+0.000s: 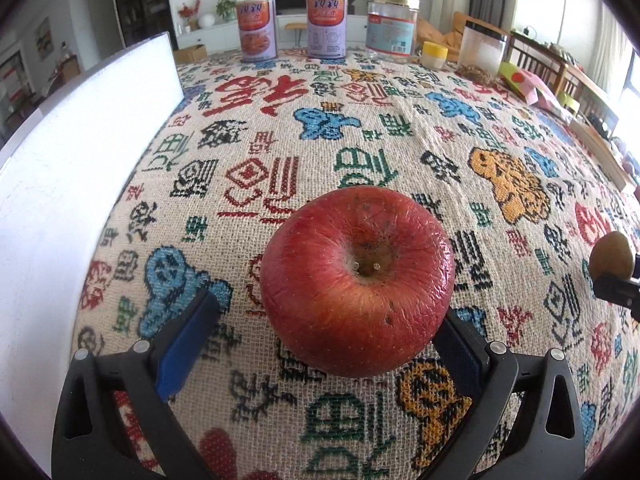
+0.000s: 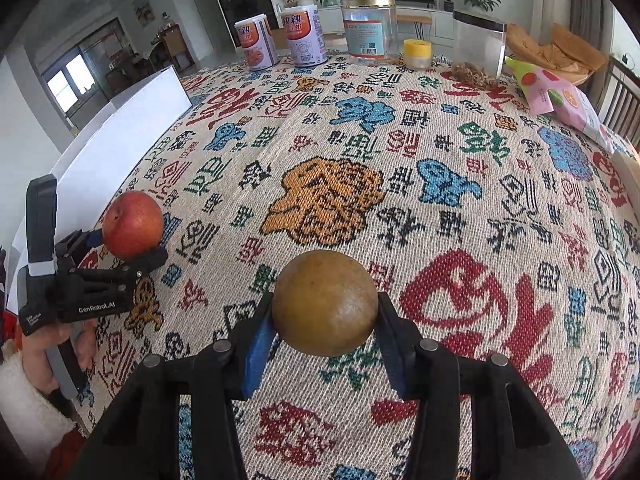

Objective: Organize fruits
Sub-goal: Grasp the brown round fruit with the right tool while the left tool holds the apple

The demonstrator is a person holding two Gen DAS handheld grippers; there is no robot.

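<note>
A red apple [image 1: 356, 280] rests on the patterned tablecloth [image 1: 280, 152] between the fingers of my left gripper [image 1: 328, 308]. The right pad touches the apple, while cloth shows between the left pad [image 1: 184, 344] and the fruit, so this gripper is open. In the right wrist view my right gripper [image 2: 324, 304] is shut on a round brown fruit [image 2: 325, 302], both blue pads pressing its sides. That view also shows the apple [image 2: 132, 224] and the left gripper [image 2: 124, 248] at the far left. The brown fruit [image 1: 610, 254] appears at the right edge of the left wrist view.
A white box [image 1: 80, 160] runs along the table's left side. Two cans [image 1: 258, 28], a clear jar [image 1: 392, 26], a small yellow-lidded pot [image 1: 435, 55] and a black-lidded container [image 1: 482, 50] stand at the far edge. A pink snack bag [image 2: 560, 96] lies far right.
</note>
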